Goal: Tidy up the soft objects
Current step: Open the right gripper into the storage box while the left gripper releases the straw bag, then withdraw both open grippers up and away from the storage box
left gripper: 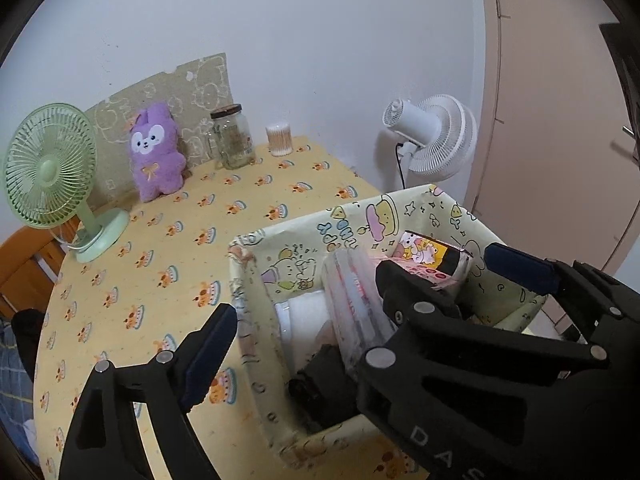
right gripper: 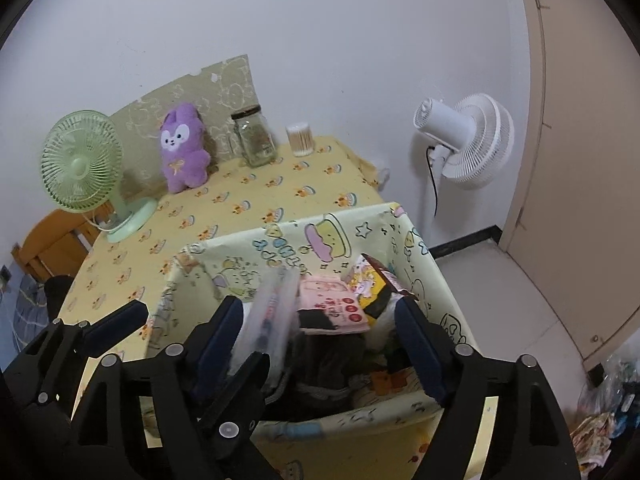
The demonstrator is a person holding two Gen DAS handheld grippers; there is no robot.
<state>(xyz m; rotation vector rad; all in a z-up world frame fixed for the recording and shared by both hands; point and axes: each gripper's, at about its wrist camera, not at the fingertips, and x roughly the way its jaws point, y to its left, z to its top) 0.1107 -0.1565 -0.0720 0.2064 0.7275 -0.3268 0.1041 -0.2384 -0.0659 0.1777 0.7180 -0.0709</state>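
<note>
The purple plush bunny sits upright at the far left of the table, leaning against a patterned board propped on the wall. It is well apart from the fabric storage bin that stands at the near right edge of the table. The bin, printed with cartoon figures, holds a clear plastic packet, a pink packet, a yellow-and-black snack bag and dark items at the bottom.

The right gripper hovers over the bin with its jaws spread wide and nothing between them. The left gripper is also open and empty; its left finger hangs over the tablecloth just beside the bin, its other finger over the bin's far right side.

Just right of the bunny stand a glass jar and a tub of cotton swabs. A green desk fan stands to the bunny's left. A white floor fan stands beyond the table on the right, near a door.
</note>
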